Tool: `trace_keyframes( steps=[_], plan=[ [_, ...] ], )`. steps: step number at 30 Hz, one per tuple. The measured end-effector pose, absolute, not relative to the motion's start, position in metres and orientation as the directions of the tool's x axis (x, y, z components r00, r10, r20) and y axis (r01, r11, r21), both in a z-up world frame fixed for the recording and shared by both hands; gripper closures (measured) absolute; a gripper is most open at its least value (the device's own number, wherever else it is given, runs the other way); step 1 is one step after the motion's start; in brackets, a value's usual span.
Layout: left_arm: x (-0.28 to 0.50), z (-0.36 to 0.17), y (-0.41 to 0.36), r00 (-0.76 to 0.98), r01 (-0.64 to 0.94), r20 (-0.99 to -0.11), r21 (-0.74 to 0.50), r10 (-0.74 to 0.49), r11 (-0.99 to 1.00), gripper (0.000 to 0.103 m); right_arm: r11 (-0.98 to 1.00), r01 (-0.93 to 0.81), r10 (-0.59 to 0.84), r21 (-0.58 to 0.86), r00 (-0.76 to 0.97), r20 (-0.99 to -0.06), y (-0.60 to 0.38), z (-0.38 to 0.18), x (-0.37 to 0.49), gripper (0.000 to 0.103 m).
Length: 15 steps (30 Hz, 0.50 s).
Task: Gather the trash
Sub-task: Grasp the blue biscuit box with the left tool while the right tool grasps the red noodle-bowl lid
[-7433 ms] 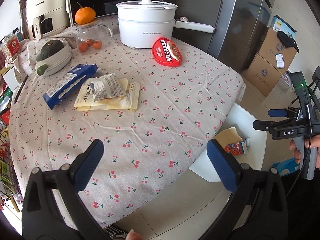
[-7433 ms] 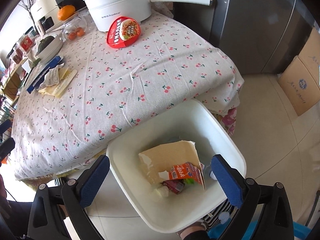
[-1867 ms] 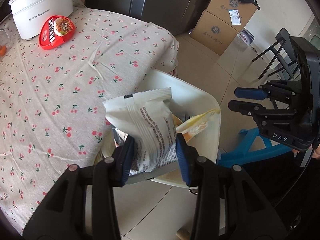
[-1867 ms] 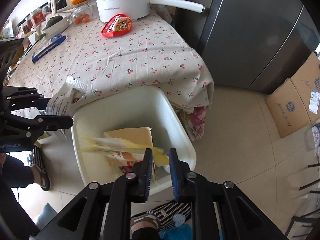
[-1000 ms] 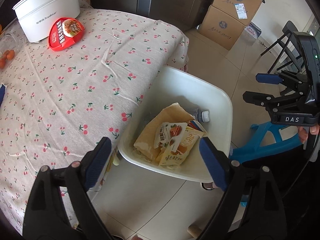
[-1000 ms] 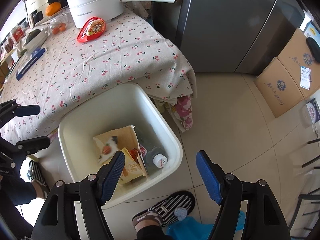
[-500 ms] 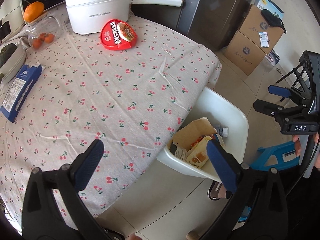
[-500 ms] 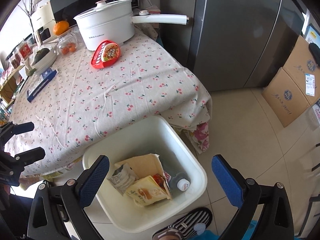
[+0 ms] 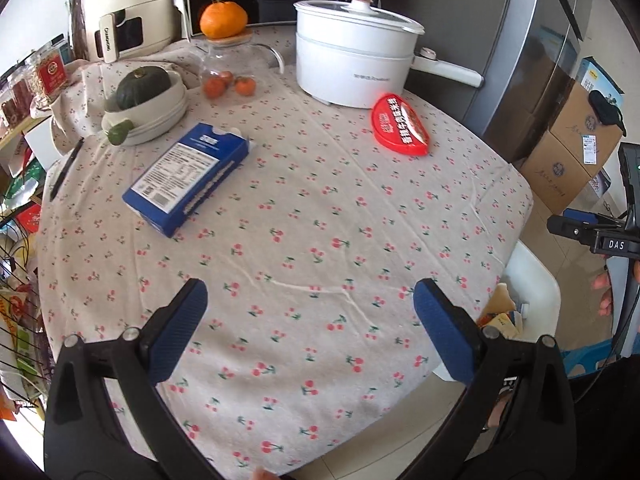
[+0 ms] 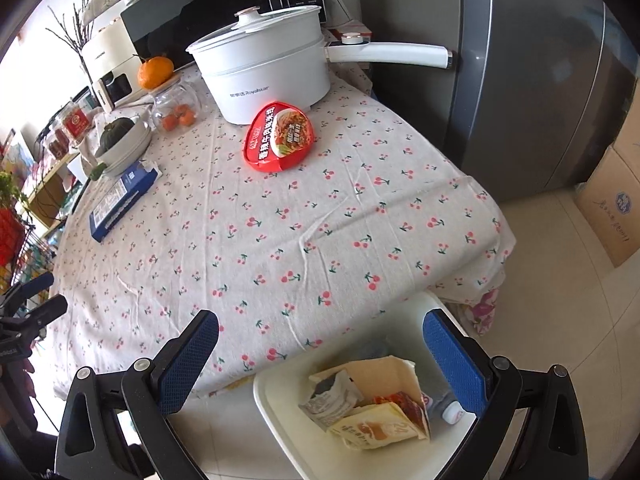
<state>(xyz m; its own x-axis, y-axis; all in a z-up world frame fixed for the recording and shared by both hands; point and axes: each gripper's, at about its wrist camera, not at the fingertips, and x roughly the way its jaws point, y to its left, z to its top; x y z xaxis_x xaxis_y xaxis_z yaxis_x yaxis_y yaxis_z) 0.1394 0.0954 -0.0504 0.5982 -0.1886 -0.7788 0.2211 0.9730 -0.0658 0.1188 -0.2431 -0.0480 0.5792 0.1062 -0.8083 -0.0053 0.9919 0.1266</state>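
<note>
The left gripper [image 9: 306, 320] hangs over the near part of the desk [image 9: 320, 216], its 2 blue fingers [image 9: 178, 330] spread wide and released, with only cherry-print cloth between them. The right gripper [image 10: 320, 364] is likewise released, its fingers [image 10: 454, 364] wide apart and holding nothing; it hovers above the desk edge and the white trash bin [image 10: 276, 404], which stands on the floor tight against that edge.

Taking the white electric pot [image 9: 354, 68] at the far side of the desk as the landmark: a red instant-noodle lid [image 9: 400, 124] lies flat on the cloth just in front of the pot, toward its handle side. A blue carton [image 9: 188, 178] lies on its side well in front of the pot and to its left. A glass jar [image 9: 224, 68] with small orange fruit inside stands just left of the pot, with an orange [image 9: 223, 20] on its wooden lid. Farther left of the pot a white bowl [image 9: 148, 114] holds a dark green squash [image 9: 142, 86]. A black pen [image 9: 66, 168] lies near the desk's left edge, well apart from the pot.

The bin is on the side of the desk opposite the pot. Inside it lie a folded brown paper bag [image 10: 384, 376], a grey-white snack wrapper [image 10: 332, 396], a yellow wrapper [image 10: 376, 428], a red wrapper [image 10: 404, 402] and a small bottle with a white cap [image 10: 450, 414].
</note>
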Motion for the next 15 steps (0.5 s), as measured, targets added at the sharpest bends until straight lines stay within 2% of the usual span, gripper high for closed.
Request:
trace_keyframes(
  steps=[5, 10, 15],
  plan=[
    [0.174, -0.058, 0.143, 0.647, 0.233, -0.745, -0.010, -0.163, 0.972, 0.001, 0.984, -0.024, 0.155, 0.175, 0.592, -0.791, -0.229, -0.051, 0.155, 0.000],
    [0.221, -0.081, 0.171, 0.595, 0.230, -0.795, 0.028, -0.118, 0.973, 0.001, 0.975, -0.030, 0.196, 0.220, 0.582, -0.789, -0.215, -0.067, 0.198, 0.000],
    [0.259, -0.099, 0.177, 0.552, 0.272, -0.829, 0.070, -0.096, 0.960, 0.001, 0.988, -0.026, 0.138, 0.154, 0.598, -0.790, -0.207, -0.079, 0.245, 0.000]
  ],
)
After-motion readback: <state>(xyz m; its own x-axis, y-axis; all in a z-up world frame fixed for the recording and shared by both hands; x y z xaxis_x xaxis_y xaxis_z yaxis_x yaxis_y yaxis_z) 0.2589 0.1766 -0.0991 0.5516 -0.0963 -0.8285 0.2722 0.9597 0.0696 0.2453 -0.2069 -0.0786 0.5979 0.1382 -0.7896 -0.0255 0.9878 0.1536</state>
